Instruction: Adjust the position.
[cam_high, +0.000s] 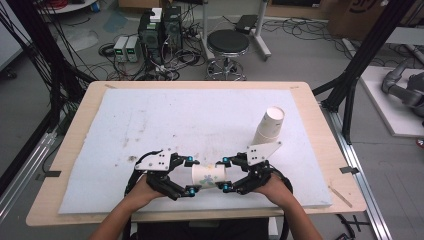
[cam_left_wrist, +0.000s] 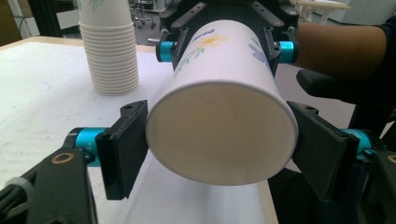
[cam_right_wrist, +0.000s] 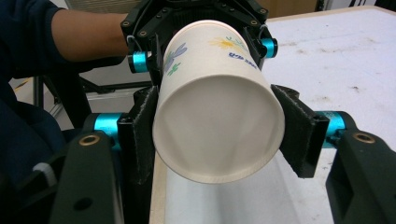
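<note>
Evidently mid-separation: left tongs (cam_high: 189, 176) and right tongs (cam_high: 226, 173) each clamping nested paper cups (cam_high: 209, 176) (stack (cam_high: 268, 126) waiting), still unparted.

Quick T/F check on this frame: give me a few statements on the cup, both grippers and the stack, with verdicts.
1. The paper cup is held lying sideways between the two grippers. True.
2. The left gripper is shut on one end of the cup. True.
3. The right gripper is open and well clear of the cup. False: its jaws press both sides of the cup's other end.
4. The stack of cups lies tipped over on the white mat. False: it stands, leaning slightly.
5. The cup has a flower print. True.
</note>
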